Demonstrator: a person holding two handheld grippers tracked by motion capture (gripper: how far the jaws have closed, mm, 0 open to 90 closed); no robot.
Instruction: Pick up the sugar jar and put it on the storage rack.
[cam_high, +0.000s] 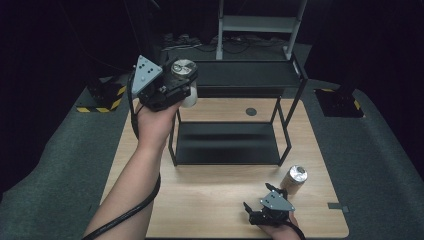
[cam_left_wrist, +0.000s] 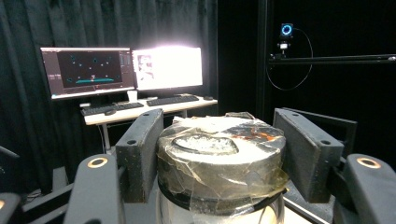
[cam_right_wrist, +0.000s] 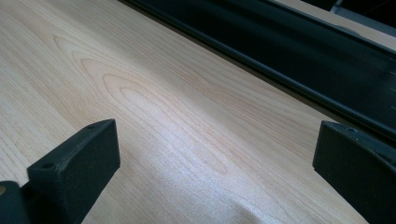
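Above the rack's (cam_high: 235, 75) left end, raised left hand-held gripper (cam_high: 181, 82) around a can (cam_high: 184, 70).

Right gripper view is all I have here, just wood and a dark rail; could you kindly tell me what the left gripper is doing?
Observer: The left gripper is shut on a can, raised beside the top of the black shelf rack.
Operator: Is anything odd about that can?
Observer: Its top is covered with clear tape.
Operator: Thank you. Is there anything near my right gripper?
Observer: Yes, a second can stands upright on the table just beyond the right gripper, whose jaws are open.
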